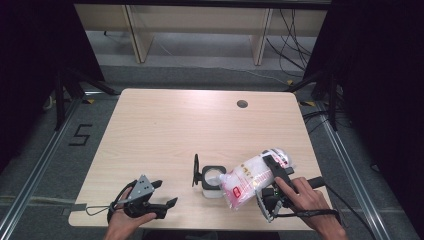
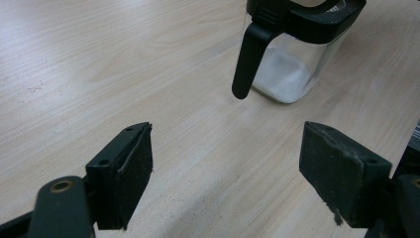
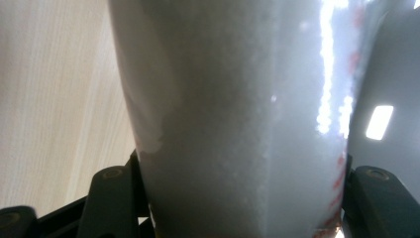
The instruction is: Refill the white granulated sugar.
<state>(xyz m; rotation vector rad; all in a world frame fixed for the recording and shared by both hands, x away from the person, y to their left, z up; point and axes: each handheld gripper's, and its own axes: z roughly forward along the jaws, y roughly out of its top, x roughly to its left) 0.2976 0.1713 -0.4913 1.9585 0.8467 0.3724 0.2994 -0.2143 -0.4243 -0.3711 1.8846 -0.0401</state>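
Near the table's (image 1: pixel 150 125) front edge the bag of white granules (image 1: pixel 248 176) is pinched across its body by the right gripper (image 1: pixel 274 170), long axis tilted mouth-down toward the open jar (image 1: pixel 214 179) just left; the left gripper (image 1: pixel 159 196) rests farther left, jaws spread and empty

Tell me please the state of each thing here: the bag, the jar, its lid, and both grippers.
Bag of white powder: clamped in the right gripper, tilted with its mouth over the jar.
Jar: upright on the table, a little white powder at the bottom.
Jar lid: flipped open.
Left gripper: open, holding nothing.
Right gripper: shut on the bag.
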